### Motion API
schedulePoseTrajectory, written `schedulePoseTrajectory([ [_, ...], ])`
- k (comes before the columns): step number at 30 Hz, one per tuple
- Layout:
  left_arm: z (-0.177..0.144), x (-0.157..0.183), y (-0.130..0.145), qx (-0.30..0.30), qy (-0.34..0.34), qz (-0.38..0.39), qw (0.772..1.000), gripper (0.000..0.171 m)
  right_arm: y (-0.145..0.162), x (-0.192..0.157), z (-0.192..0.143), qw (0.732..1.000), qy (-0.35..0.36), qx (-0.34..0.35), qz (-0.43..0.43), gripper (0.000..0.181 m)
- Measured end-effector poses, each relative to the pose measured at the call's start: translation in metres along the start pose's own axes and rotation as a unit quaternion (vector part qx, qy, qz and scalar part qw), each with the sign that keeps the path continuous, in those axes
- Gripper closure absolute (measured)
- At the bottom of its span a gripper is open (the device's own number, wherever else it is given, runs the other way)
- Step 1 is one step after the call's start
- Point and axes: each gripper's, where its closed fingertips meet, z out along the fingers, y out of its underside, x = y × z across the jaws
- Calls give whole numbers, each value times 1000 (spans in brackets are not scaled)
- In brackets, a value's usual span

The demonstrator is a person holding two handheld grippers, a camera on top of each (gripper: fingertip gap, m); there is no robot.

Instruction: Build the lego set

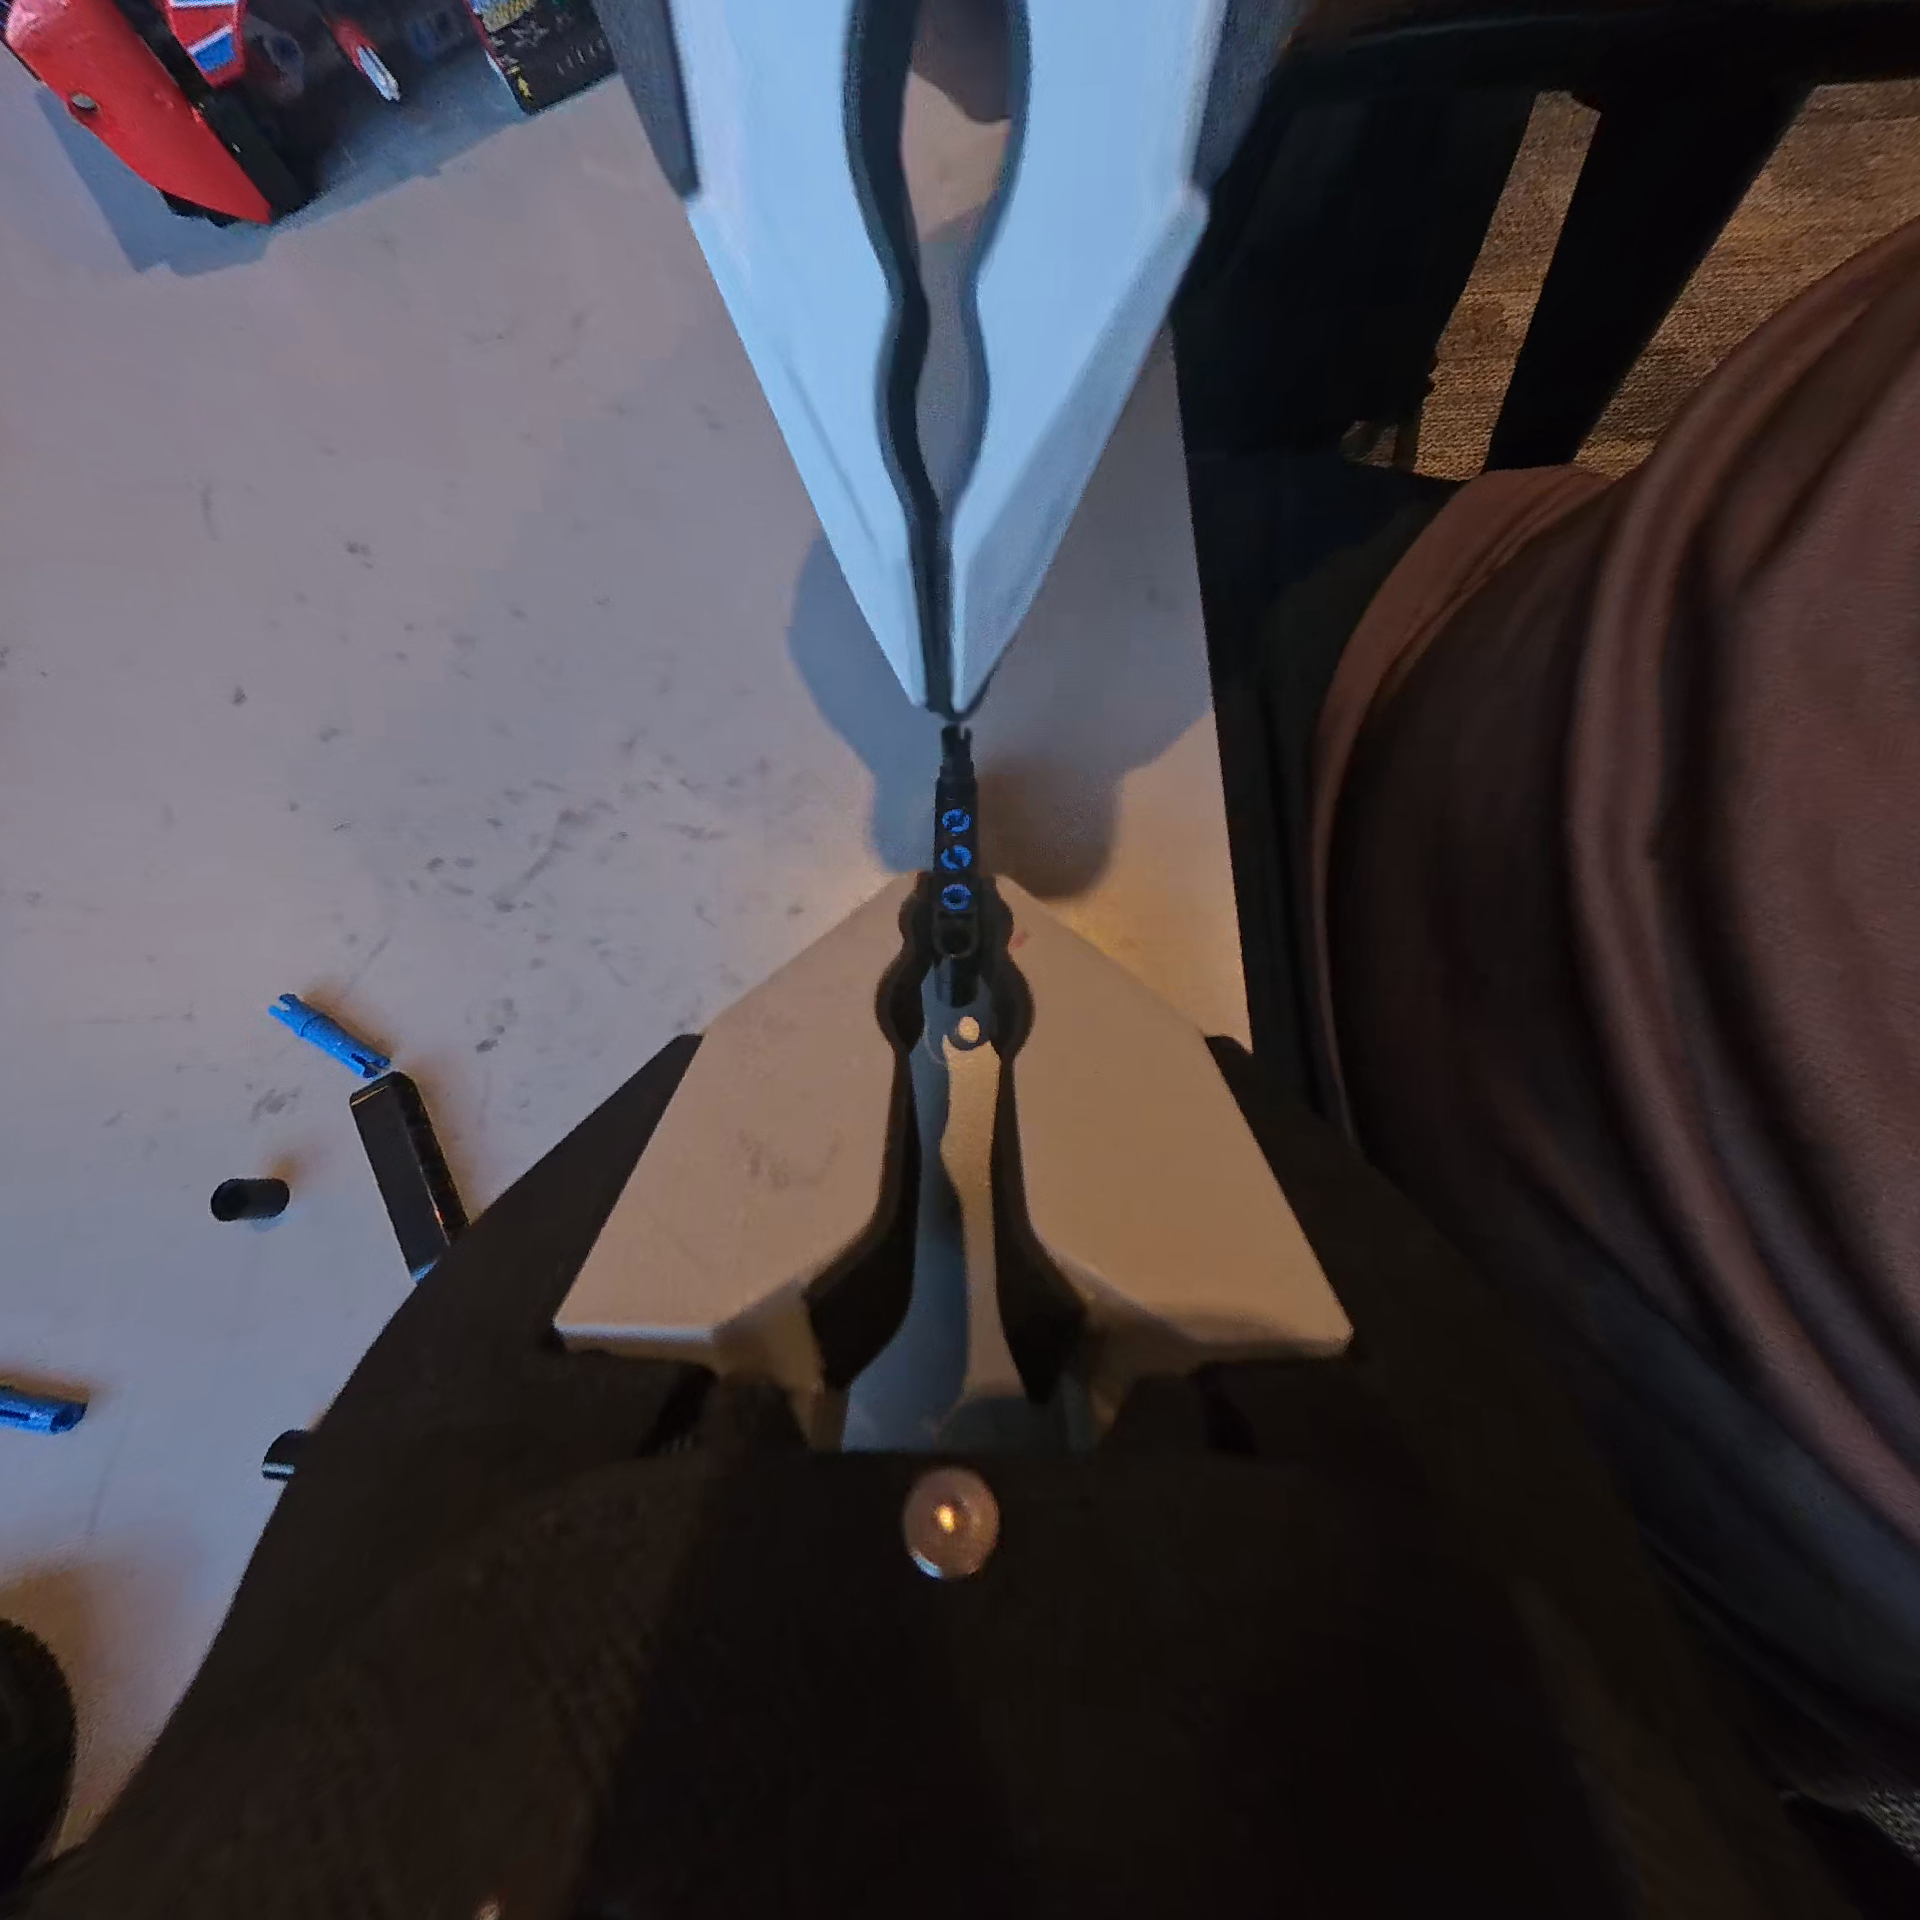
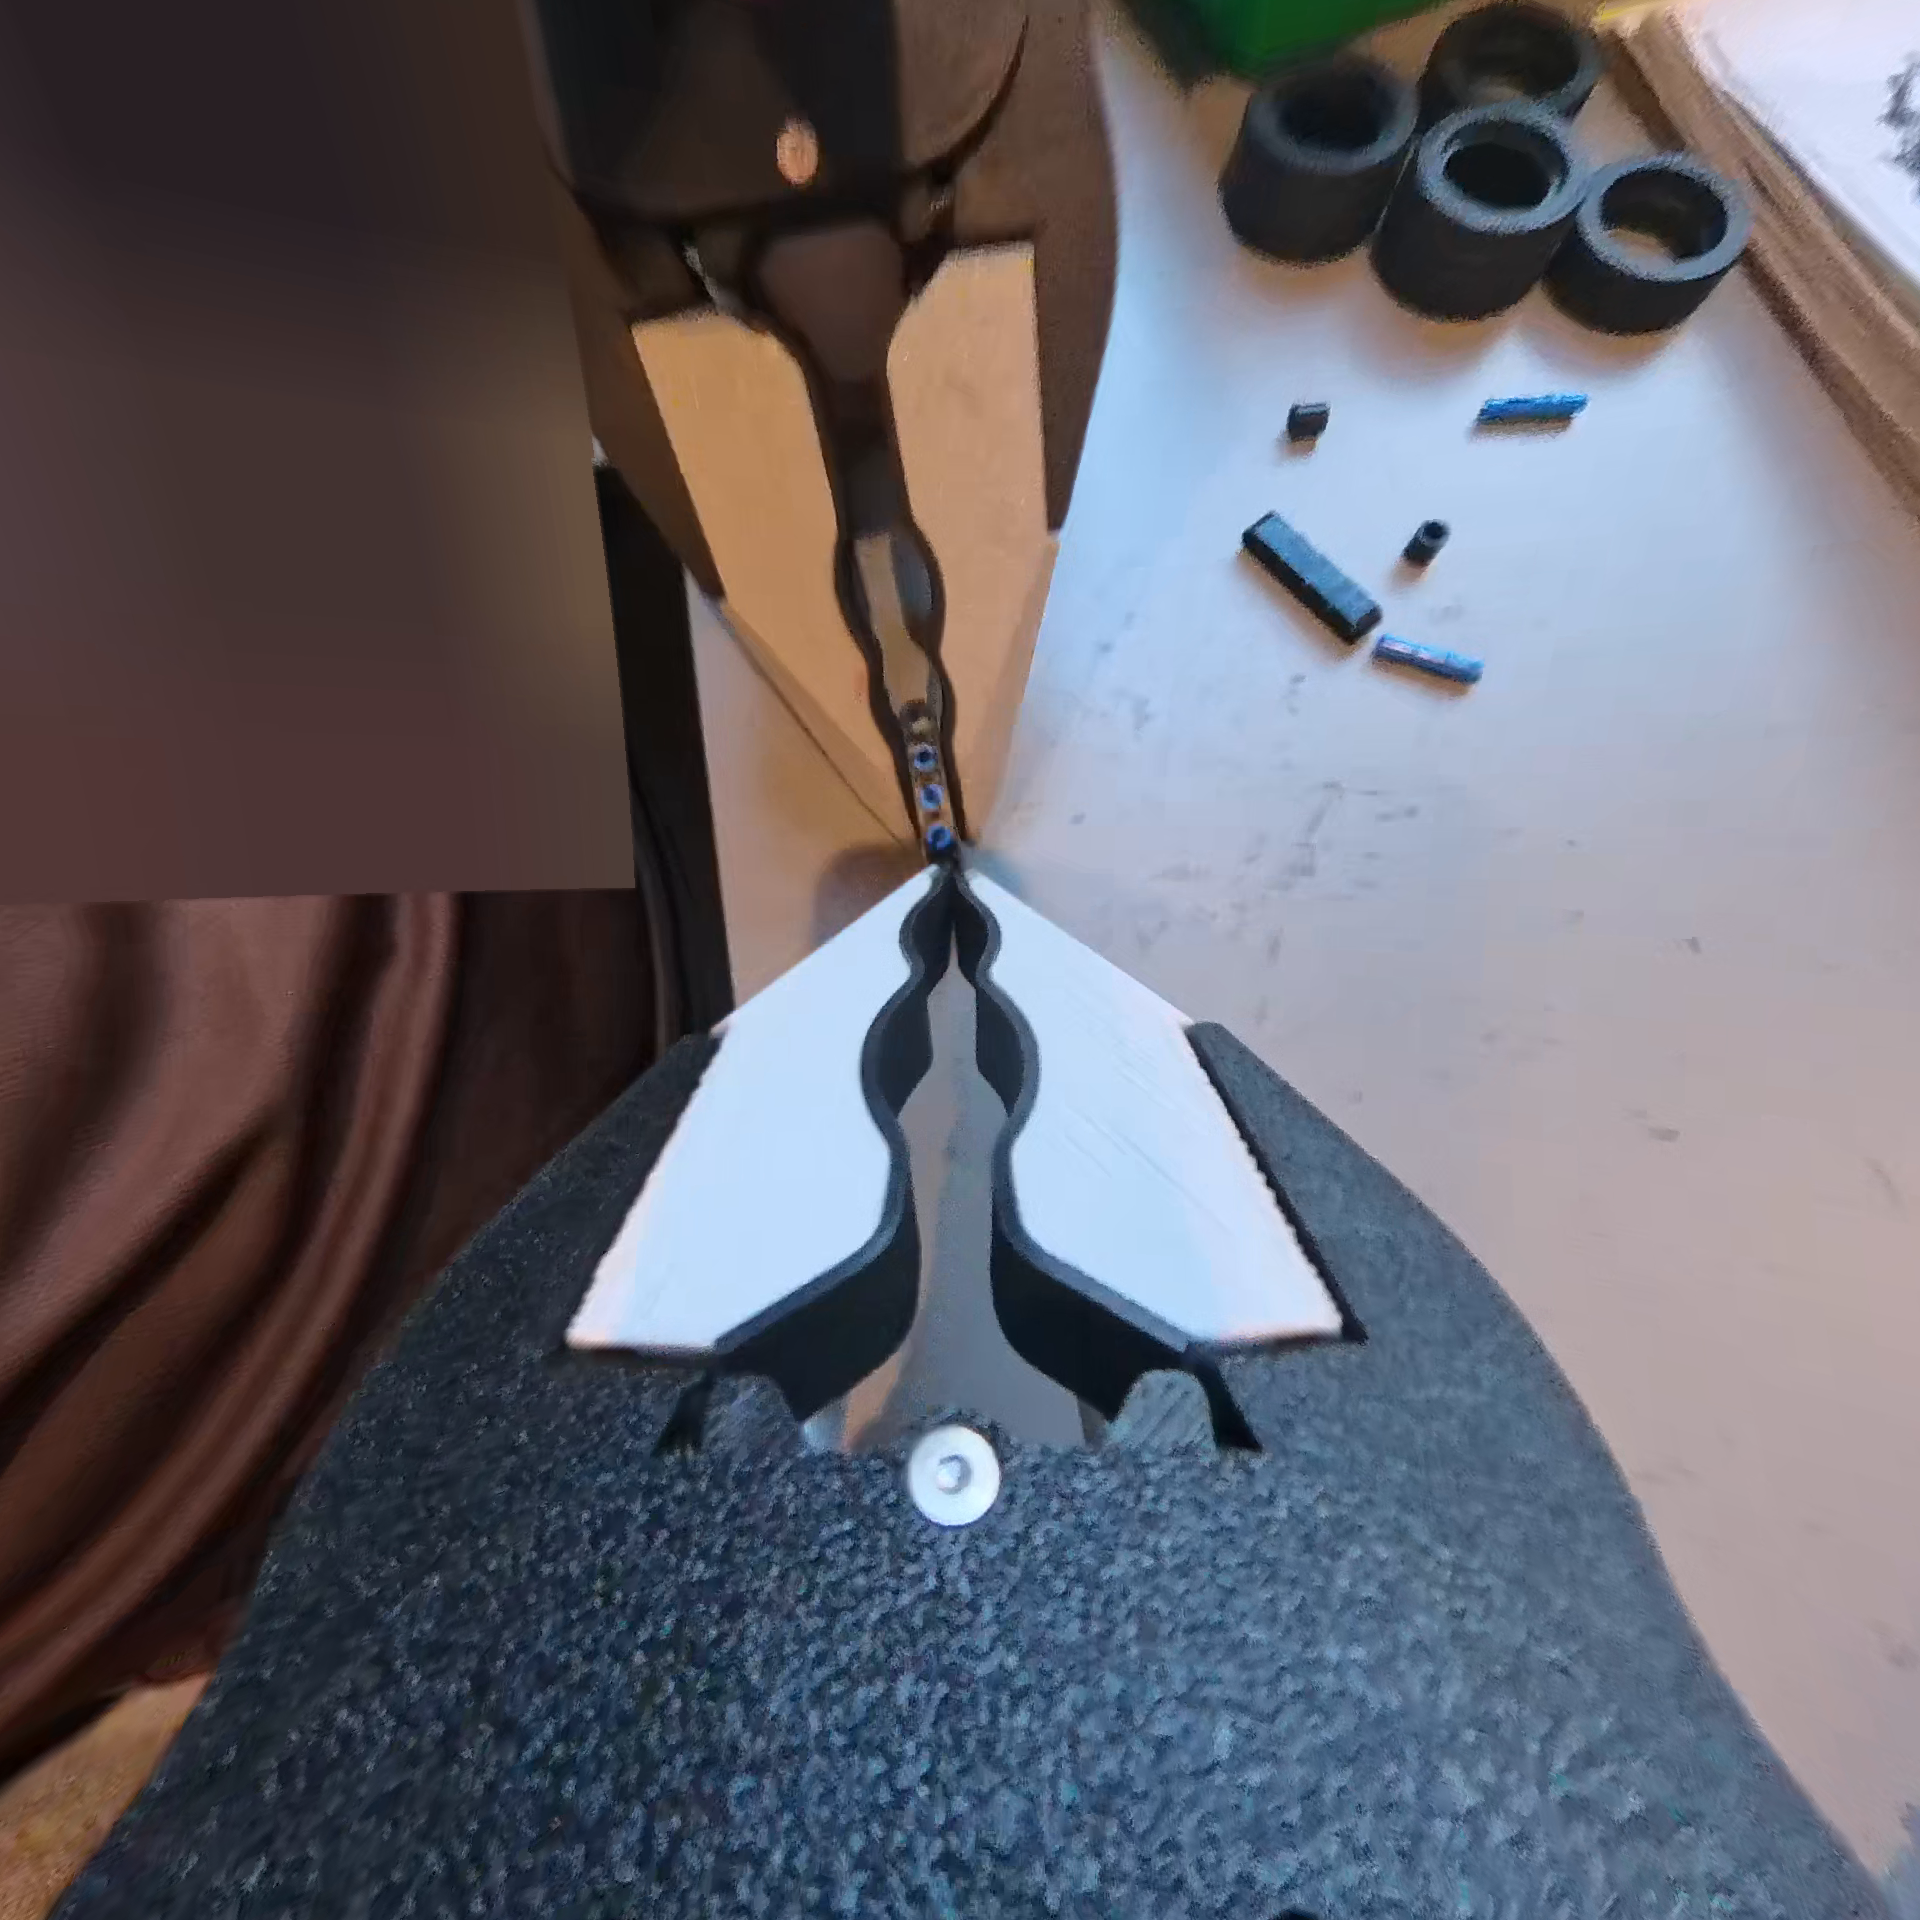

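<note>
Over the counter (image 1: pixel 436 582) edge, your left gripper (image 1: pixel 954 920) and right gripper (image 2: pixel 948 883), jaws closed, pinch opposite ends of the black beam (image 1: pixel 955 857), its long axis running between them

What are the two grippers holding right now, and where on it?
Both hold one black beam with blue pins. The left gripper clamps one end, the right gripper pinches the opposite tip. The jaws of both are closed on it, above the table.
</note>
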Motion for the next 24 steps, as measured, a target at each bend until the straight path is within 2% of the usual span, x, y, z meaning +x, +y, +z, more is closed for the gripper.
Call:
schedulePoseTrajectory([
  [8,-1,-1,0,2,-1,-4,1000,166,6,0,7,997,22,-57,-56,181],
  [12,-2,-2,0,1,2,-9,1000,166,5,2,8,997,17,-63,-48,181],
  [16,-2,-3,0,3,1,-14,1000,167,4,4,8,999,0,-38,0,181],
  [18,-4,-15,-3,15,-15,-58,998,167,-3,16,2,999,9,13,45,181],
  [20,-11,-22,-5,41,23,-145,988,167,-17,24,-10,990,-8,94,107,179],
  [22,-22,-31,-12,96,65,-247,962,167,-23,30,-17,976,-26,150,159,166],
  [24,-34,-36,-21,154,95,-303,936,167,-21,31,-13,970,-32,160,181,159],
])
